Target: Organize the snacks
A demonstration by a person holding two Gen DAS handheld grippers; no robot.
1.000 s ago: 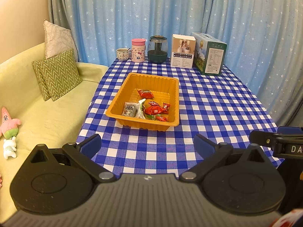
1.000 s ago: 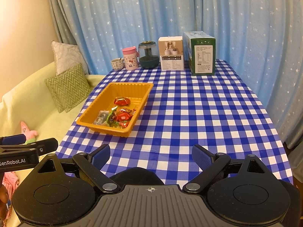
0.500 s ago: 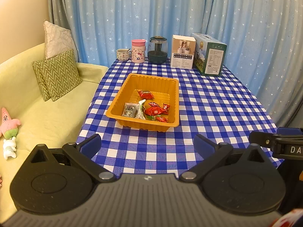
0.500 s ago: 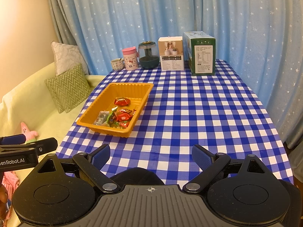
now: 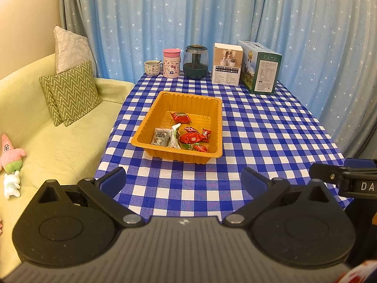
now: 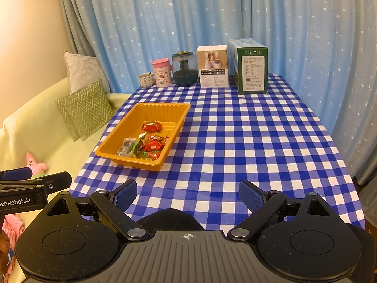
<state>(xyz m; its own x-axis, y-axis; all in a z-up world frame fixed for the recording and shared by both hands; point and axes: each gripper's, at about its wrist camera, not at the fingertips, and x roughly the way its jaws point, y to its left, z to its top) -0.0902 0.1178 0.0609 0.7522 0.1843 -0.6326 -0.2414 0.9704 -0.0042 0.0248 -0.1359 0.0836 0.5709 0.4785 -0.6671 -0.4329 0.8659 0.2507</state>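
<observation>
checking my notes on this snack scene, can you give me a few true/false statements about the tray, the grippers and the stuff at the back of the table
1. The snacks all lie inside the orange tray. True.
2. The left gripper holds a snack. False: it is open and empty.
3. The right gripper is open. True.
4. The pink cup stands inside the tray. False: it stands at the table's far edge, beside the mug.
5. The green box lies flat. False: it stands upright.

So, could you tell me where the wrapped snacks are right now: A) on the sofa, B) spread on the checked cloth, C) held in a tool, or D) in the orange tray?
D: the snacks all lie inside the orange tray; both tools are open and hold nothing.
</observation>
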